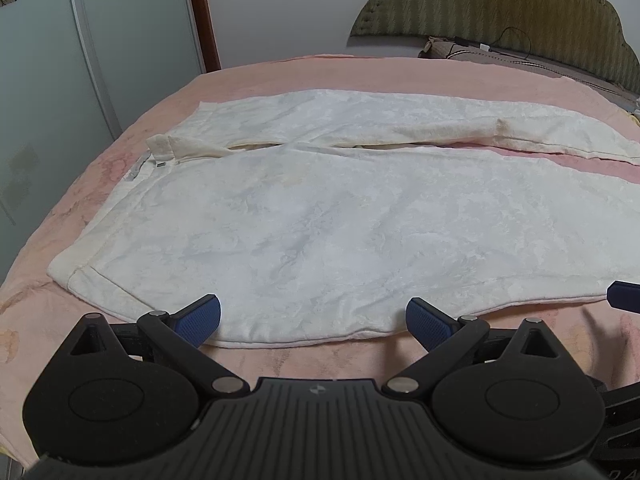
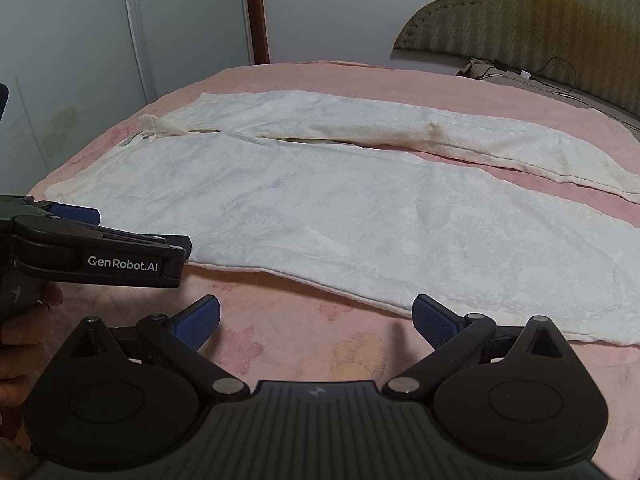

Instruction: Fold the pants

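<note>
- Nearest the lens in the left wrist view, the left black two-finger gripper with blue ribbed pads (image 1: 313, 322) hovers with its jaws spread wide and nothing between them, both pad tips just over the near hem of the garment.
- The pink floral bedspread (image 1: 256, 76) covers the whole bed and carries everything else in view (faded flower prints show on its near side).
- The white textured pants (image 1: 320, 216) lie flat and spread out across the bedspread, waistband to the left and both legs running off to the right; the near leg is broad and smooth, the far leg lies beside it with a narrow gap of pink between them toward the cuffs.
- The olive-green quilted scalloped headboard (image 1: 500, 4) stands at the far right, against a pale wall.
- The right black two-finger gripper with blue ribbed pads (image 2: 316, 322) also has its jaws wide apart and holds nothing; it sits over bare bedspread, just short of the near edge of the pants (image 2: 340, 208).
- In the right wrist view the left gripper (image 2: 132, 236) appears side-on at the left edge, at the waistband end of the pants.
- A thin black cable (image 1: 516, 40) trails over the brown pillow (image 1: 452, 50) below the headboard.
</note>
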A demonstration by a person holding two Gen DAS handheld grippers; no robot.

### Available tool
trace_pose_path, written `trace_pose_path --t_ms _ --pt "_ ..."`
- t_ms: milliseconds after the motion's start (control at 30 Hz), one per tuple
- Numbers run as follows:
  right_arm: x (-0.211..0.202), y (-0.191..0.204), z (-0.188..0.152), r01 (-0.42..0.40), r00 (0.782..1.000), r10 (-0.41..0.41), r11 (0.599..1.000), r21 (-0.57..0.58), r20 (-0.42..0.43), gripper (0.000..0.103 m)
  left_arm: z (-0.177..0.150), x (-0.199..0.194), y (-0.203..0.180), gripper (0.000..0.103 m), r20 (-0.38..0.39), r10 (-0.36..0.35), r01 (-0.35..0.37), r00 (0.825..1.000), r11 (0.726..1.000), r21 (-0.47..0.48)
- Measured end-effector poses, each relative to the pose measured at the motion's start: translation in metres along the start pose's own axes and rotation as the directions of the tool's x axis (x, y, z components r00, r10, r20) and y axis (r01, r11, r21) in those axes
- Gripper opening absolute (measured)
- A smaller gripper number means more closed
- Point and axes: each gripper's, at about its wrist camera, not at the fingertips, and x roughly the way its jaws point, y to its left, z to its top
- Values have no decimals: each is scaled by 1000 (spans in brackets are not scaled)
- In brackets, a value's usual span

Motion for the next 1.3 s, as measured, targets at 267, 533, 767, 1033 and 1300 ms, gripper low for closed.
trace_pose_path --t_ms 267,533,767,1033,1300 --pt "1 -5 1 -18 1000 18 1000 14 -5 103 0 3 0 101 -5 5 -5 1000 1000 6" --pt "1 -9 5 -69 997 69 998 8 33 103 2 9 0 101 -11 6 -6 1000 1000 17" --pt "0 -11 19 -33 994 38 998 -48 101 103 10 14 5 101 -14 13 -12 1000 1000 8" --pt "12 -23 32 -52 995 55 998 -35 85 103 22 24 9 101 -7 18 -18 1000 1000 3" --pt "30 -38 57 -92 988 95 995 -24 120 103 40 46 16 101 -15 30 -30 999 999 -10"
